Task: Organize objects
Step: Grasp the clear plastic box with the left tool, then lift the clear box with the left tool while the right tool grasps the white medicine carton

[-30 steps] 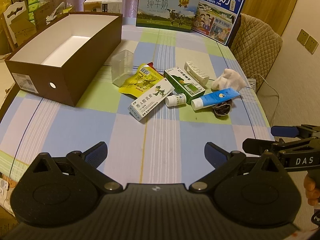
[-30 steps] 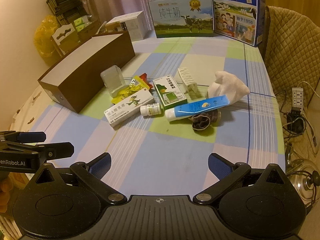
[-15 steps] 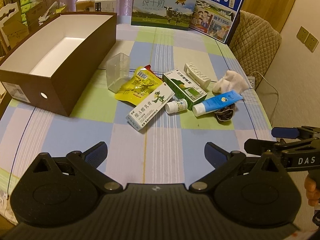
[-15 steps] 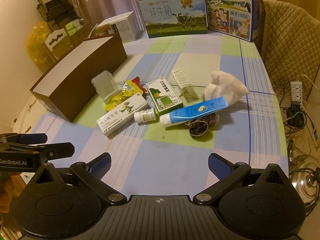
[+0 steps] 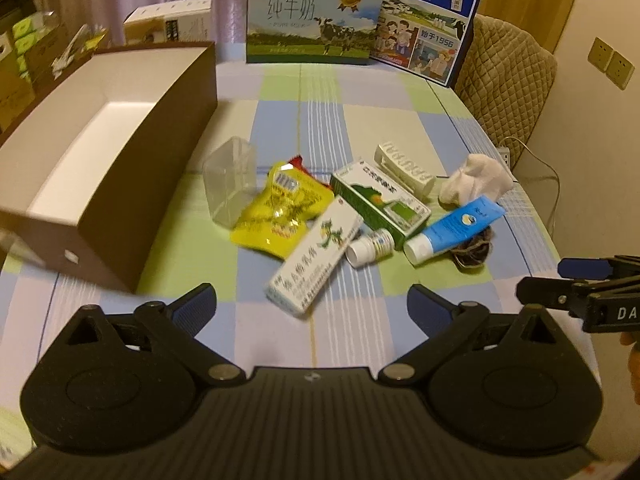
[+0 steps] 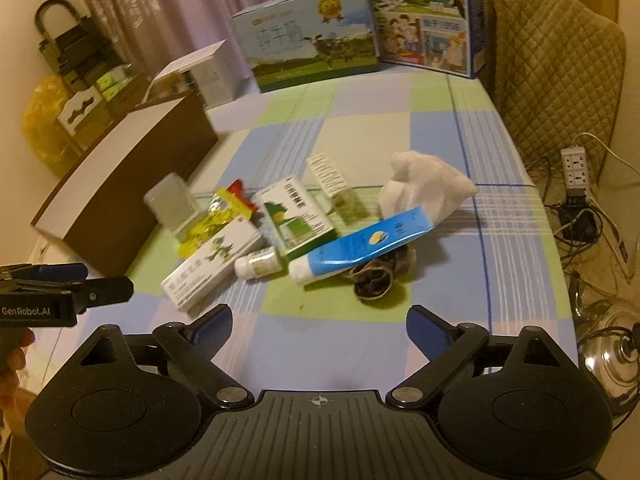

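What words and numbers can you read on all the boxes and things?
"纯牛奶" and "PURE MILK": light milk carton
"纯牛奶" and "1956": blue milk carton
"GenRobot.AI": side of the left gripper
"DA", rest cut off: side of the right gripper
Print on the white medicine box, green box, small bottle and blue tube: too small or blurred.

small packages [image 5: 316,252] heaped beside open brown box [image 5: 152,168].

Dim warm indoor light, soft motion blur, fisheye-bent edges, dark corners
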